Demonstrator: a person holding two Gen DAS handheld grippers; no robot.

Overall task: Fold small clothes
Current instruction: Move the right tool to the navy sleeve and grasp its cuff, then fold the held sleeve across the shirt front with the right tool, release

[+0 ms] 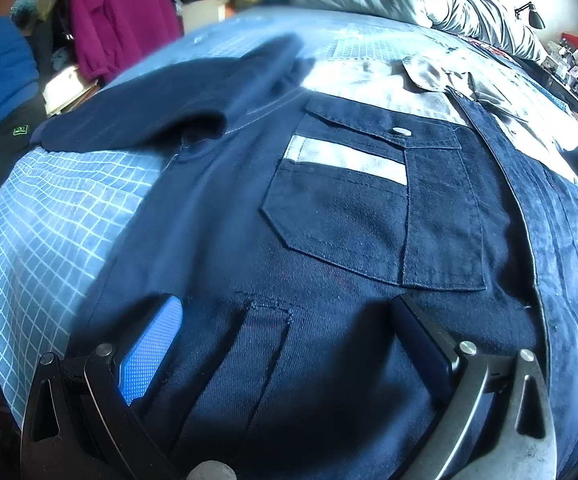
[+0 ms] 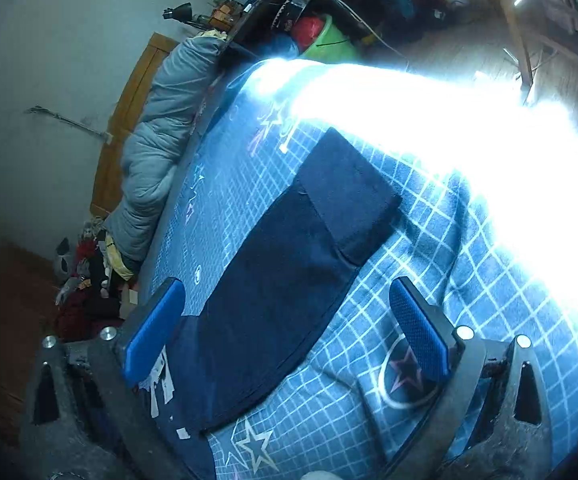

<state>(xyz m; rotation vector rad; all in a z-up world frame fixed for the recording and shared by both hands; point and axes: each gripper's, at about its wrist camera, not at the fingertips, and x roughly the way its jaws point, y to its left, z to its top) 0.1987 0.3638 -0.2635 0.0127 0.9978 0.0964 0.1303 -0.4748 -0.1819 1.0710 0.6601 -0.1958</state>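
- Both claws, left gripper (image 1: 285, 344) and right gripper (image 2: 287, 328), are held wide open, empty.
- Soft, limp navy jacket (image 1: 329, 240): hem at 6 o'clock is judged best gripped.

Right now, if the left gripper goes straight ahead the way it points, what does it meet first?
Probably the navy jacket: the open left gripper hangs close above its cloth, with the chest pocket further along. Depth is unclear.

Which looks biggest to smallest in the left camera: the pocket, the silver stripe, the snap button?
1. pocket
2. silver stripe
3. snap button
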